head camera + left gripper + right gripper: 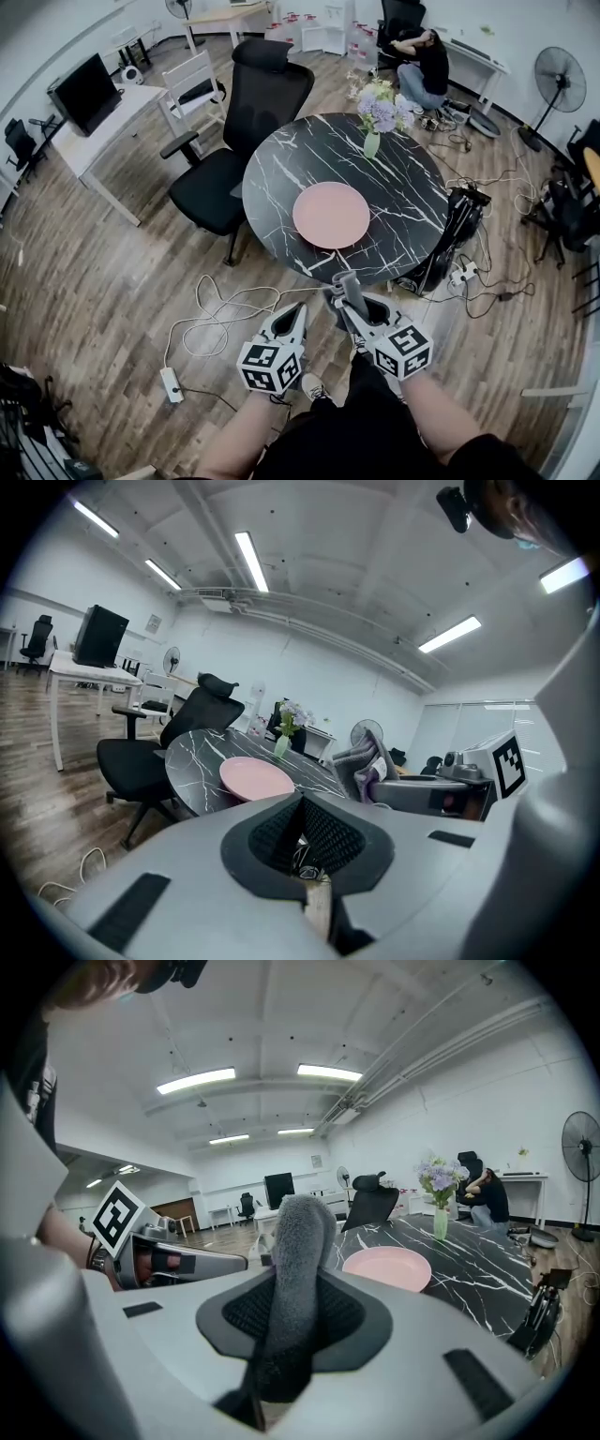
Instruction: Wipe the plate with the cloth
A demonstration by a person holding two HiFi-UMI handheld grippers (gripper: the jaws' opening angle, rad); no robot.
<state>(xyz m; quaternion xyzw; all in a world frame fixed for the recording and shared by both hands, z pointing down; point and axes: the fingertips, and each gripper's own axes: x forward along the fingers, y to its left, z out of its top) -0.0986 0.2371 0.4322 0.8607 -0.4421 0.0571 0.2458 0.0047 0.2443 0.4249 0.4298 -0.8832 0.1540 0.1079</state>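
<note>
A pink plate (331, 215) lies on the round black marble table (281, 169), toward its near edge; it also shows as the plate (255, 777) in the left gripper view and the plate (386, 1267) in the right gripper view. My right gripper (345, 293) is shut on a grey cloth (295, 1269), which stands up from the jaws, short of the table's near edge. The left gripper (298, 316) hangs beside it to the left, shut with nothing held. Both sit below the table rim in the head view.
A vase of purple flowers (377, 112) stands at the table's far side. A black office chair (239, 131) is at the table's left. Cables and a power strip (171, 383) lie on the wood floor. A person (422, 61) sits at the back by a fan (555, 84).
</note>
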